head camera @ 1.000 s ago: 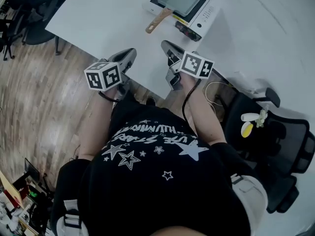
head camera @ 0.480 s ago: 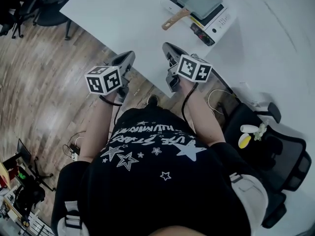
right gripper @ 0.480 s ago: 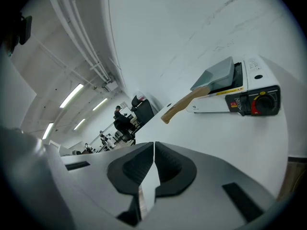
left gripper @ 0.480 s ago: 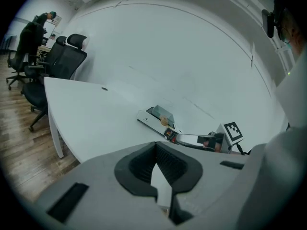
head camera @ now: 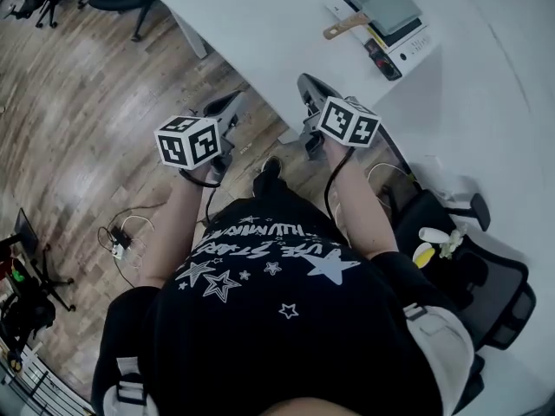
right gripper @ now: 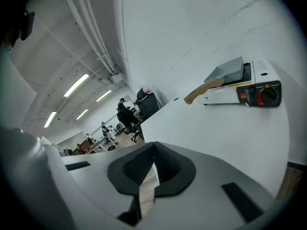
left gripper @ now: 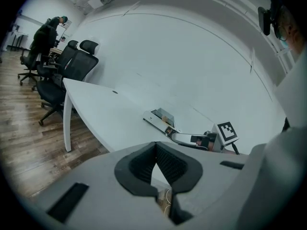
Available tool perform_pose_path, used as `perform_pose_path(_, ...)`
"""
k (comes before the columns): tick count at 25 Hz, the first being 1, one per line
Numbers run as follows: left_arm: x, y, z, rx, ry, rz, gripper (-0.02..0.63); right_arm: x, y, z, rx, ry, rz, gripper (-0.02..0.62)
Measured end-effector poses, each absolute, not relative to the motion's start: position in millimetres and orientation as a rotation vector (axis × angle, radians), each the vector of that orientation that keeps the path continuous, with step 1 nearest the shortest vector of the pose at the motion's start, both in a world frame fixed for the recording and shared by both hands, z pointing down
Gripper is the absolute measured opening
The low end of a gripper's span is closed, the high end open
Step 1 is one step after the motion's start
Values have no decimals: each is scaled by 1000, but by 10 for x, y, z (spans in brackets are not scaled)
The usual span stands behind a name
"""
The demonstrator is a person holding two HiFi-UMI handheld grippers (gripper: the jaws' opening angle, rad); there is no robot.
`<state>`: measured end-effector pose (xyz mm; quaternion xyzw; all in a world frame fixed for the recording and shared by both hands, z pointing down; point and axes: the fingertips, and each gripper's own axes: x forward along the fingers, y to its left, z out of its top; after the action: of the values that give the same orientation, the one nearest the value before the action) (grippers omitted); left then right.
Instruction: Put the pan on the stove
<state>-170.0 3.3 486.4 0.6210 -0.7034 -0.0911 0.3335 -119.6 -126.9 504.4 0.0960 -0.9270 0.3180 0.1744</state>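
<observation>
While pan (head camera: pixel 392 5) tops stove (head camera: pixel 416 45), left gripper (head camera: pixel 229 103) and right gripper (head camera: pixel 310 83) are closed.

Black shirt (head camera: pixel 286 319): white print ran across chest among star shapes; word "STARS" was readable, remaining words too warped to read. Left marker cube (head camera: pixel 187 141) and right marker cube (head camera: pixel 349 121): bore black-and-white square code patterns, no letters or digits. Stove (right gripper: pixel 263 70), far right: carried small dark logo at left end of white front and red-and-yellow label left of knob (right gripper: pixel 268 96); both were too small to read. Nothing else legible.
</observation>
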Motion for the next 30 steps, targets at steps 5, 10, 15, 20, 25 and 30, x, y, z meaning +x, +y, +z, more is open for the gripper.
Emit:
perform_pose_path(5,-1541,398,4844,1605,-1855,-250,8,-1080,-953,4939,251,-2658,857,8)
perform_pose_path(10,-1363,667,4809,1596,-1876,-265,8,-929,-678,4874,220,-2687,786,8)
perform_pose_path(15,-1178,905,4783,1587,-1897,-275,8,-776,-449,4830,195,-2696,742,8)
perform_pose_path(20,-994,1096,4740,1576,-1923,-289,8,-606,-270,4803,169,-2698,720,8)
perform_pose_path(25,-774,1290,4720,1565,-1942,-299,8,-397,-94,4835,156,-2685,713,8)
perform_pose_path(30,-582,1468,4657,1573,-1971,-290,8,-213,101,4792,139,-2698,691,8)
